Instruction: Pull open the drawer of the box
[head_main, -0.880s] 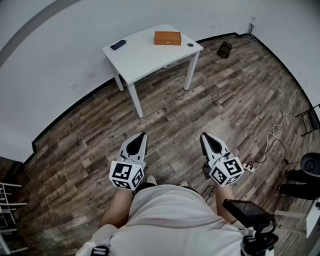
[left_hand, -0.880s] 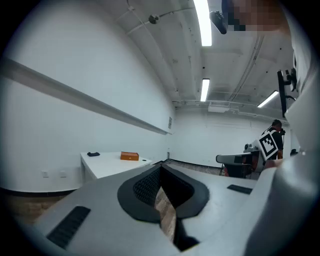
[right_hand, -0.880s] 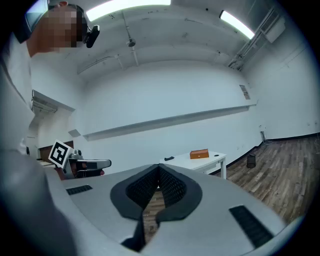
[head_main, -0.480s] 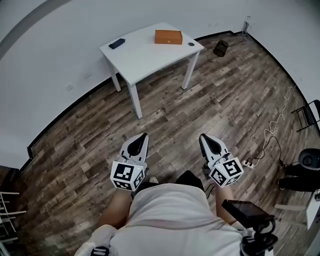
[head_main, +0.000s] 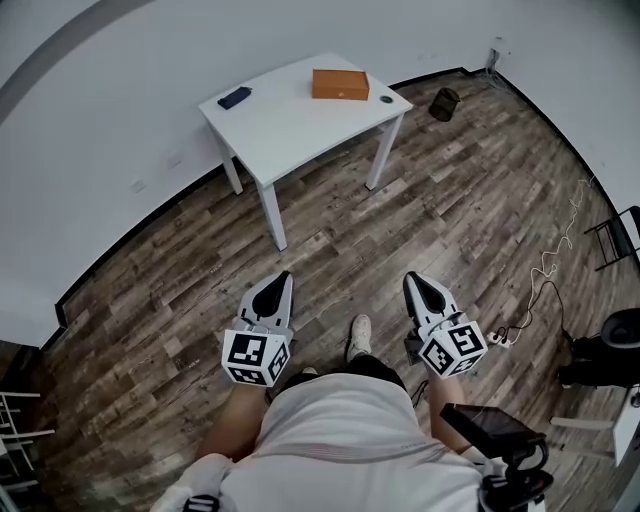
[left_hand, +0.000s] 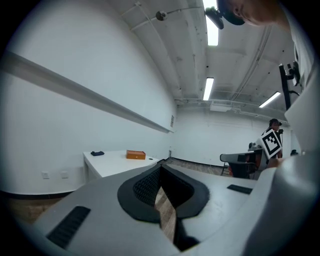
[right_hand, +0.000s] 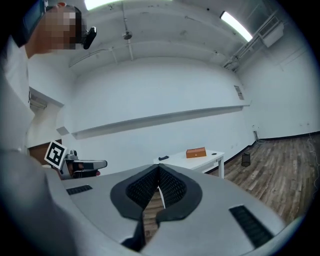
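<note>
1. In the head view, the orange box (head_main: 340, 84) lay on the far side of a white surface (head_main: 290, 125) by the wall, with its drawer shut as far as could be seen. A small dark device (head_main: 234, 97) lay near the surface's left corner, well apart from the box. The left gripper (head_main: 286, 275) and the right gripper (head_main: 409, 278) were held low in front of the person, side by side over the wooden floor (head_main: 470, 210) and well short of the surface. A white shoe (head_main: 358, 335) showed between them.

2. In the left gripper view, the left gripper (left_hand: 161, 168) had its jaws closed tip to tip with nothing between them. Only a sliver of floor showed through the gap behind the tips. The box (left_hand: 135, 155) sat far off on the surface (left_hand: 115, 163), to the left of the jaws.

3. In the right gripper view, the right gripper (right_hand: 159, 169) likewise had its jaws pressed together and empty. The box (right_hand: 196, 152) stood on the distant surface (right_hand: 197, 160), to the right of the tips.
</note>
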